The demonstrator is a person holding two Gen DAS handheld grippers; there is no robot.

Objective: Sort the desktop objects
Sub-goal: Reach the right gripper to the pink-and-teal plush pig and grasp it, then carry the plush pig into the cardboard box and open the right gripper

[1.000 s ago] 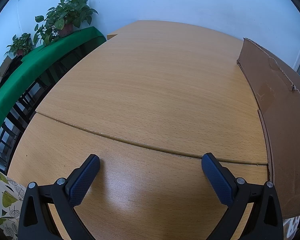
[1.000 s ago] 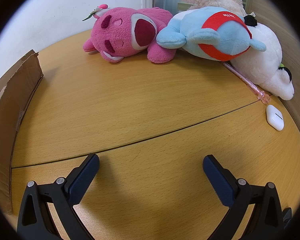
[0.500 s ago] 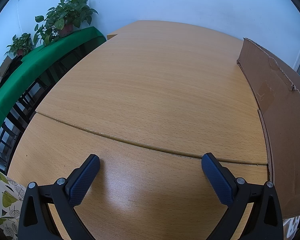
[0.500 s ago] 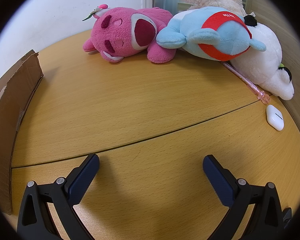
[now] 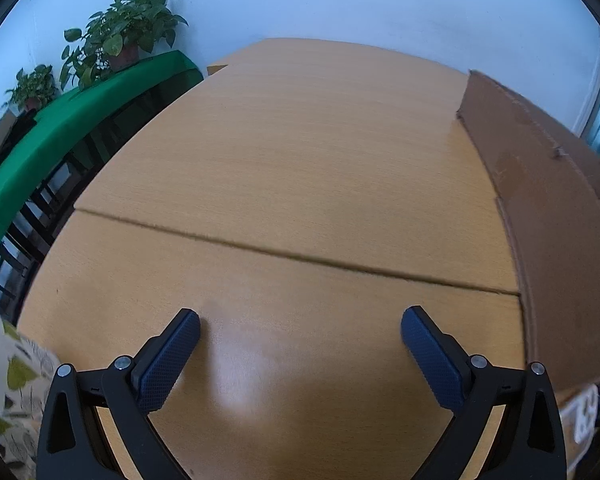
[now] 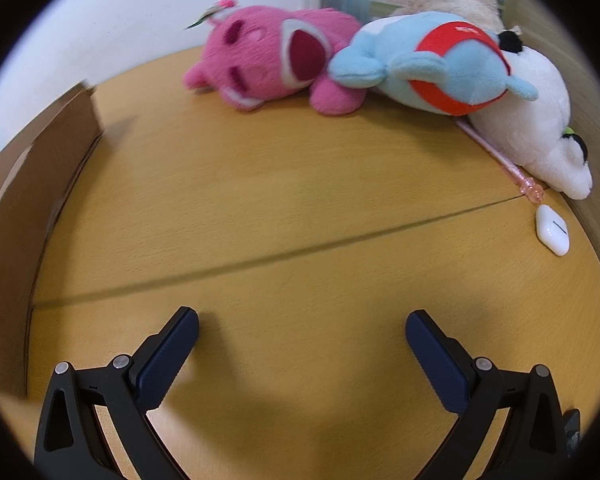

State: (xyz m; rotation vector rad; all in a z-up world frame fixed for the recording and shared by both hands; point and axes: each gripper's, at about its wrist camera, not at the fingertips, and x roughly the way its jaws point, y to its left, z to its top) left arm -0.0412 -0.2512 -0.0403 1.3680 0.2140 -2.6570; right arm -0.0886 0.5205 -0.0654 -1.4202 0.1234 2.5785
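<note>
Both claws spread, empty | pink plush (image 6: 276, 68), blue plush (image 6: 432, 72), white plush (image 6: 536, 128) huddled

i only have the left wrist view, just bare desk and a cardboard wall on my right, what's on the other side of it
Observer: Three plush toys lie in a row at the far edge: a pink plush, a blue plush and a white plush.
Operator: anything small there
Observer: A white earbud case lies apart from them, on the near right.
Operator: is the right gripper on anything
Observer: No, the right gripper is open over bare desk.
</note>
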